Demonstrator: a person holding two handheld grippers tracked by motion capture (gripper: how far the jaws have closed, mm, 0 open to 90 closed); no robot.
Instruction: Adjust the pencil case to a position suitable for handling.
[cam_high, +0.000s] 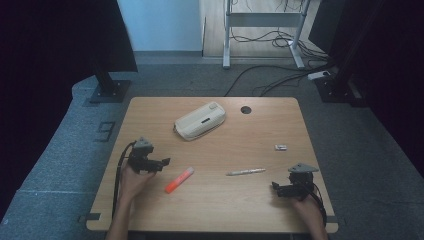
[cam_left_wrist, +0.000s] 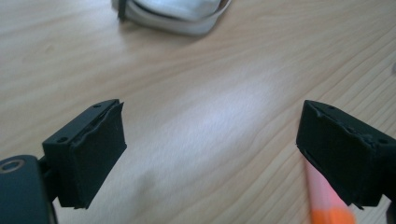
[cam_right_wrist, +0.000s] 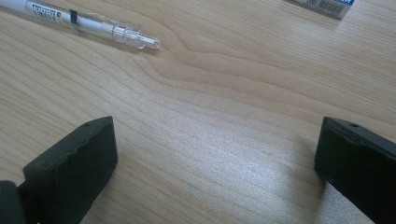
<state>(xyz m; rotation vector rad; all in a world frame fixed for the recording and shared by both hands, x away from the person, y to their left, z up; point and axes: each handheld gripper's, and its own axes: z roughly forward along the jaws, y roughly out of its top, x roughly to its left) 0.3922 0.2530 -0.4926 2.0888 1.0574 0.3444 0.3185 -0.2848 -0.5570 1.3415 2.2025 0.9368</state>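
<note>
On the wooden table lies an orange highlighter, just right of my left gripper. That gripper is open, its jaws wide with bare wood between them. In the left gripper view the highlighter pokes out from under the right-hand jaw, and the white pencil case lies ahead. My right gripper rests near the front right edge, open and holding nothing. A white pen lies between the two grippers; its clear tip shows ahead of the right jaws.
The white pencil case sits at the table's back middle, with a dark cable hole to its right. A small eraser lies right of centre, and its label shows at the top of the right gripper view. Grey carpet surrounds the table.
</note>
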